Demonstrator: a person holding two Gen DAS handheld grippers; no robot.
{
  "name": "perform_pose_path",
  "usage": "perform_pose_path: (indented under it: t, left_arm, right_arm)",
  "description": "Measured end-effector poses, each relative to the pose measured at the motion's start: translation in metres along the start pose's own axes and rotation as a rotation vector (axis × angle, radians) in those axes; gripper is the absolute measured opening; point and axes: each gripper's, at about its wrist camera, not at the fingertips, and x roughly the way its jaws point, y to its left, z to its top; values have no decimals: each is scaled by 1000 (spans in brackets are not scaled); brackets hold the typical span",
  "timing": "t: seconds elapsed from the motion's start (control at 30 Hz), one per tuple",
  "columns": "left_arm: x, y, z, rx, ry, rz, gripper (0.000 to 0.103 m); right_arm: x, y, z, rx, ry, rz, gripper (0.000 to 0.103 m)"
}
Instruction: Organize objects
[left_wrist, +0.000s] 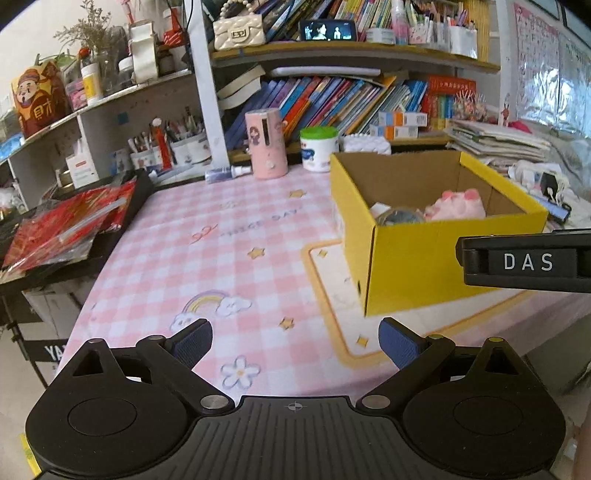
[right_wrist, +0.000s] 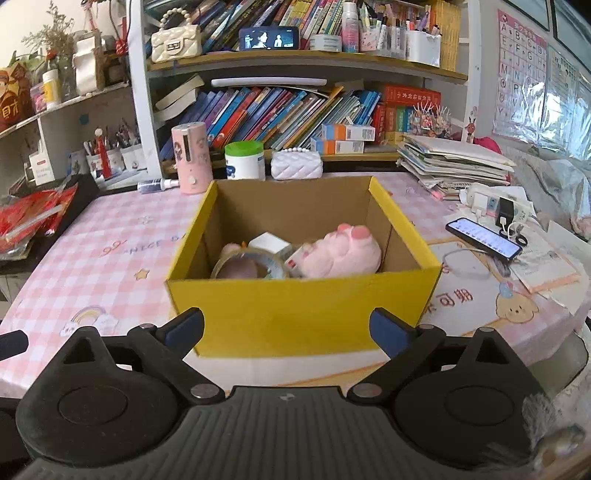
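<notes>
Blue-padded jaws wide apart, empty.

The yellow cardboard box (right_wrist: 303, 314) hides the lower parts of the pink plush paw (right_wrist: 343, 254) and clear tape roll (right_wrist: 255, 264) behind its near wall; the right tool's black body (left_wrist: 524, 260) is cut off at the left wrist view's right edge.

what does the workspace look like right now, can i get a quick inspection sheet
surface: pink checked tablecloth, mostly bare in front.
job's things: yellow box open, holding a pink plush paw, a tape roll and a small white box.
clutter: pink canister, green-lidded tub, spray bottle, phone, paper stack.
grippers: left gripper open, empty; right gripper open, empty, before the box.
cables: chargers with white leads beside the phone.
surroundings: bookshelves, alphabet poster.
</notes>
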Motion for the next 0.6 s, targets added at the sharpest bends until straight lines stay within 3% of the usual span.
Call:
perform_pose_path:
  t: [0.6]
  left_arm:
    - [-16,13,-33,-25,51,-5,98]
  right_arm:
    - [-20,40,-43,-53,47,-20,103]
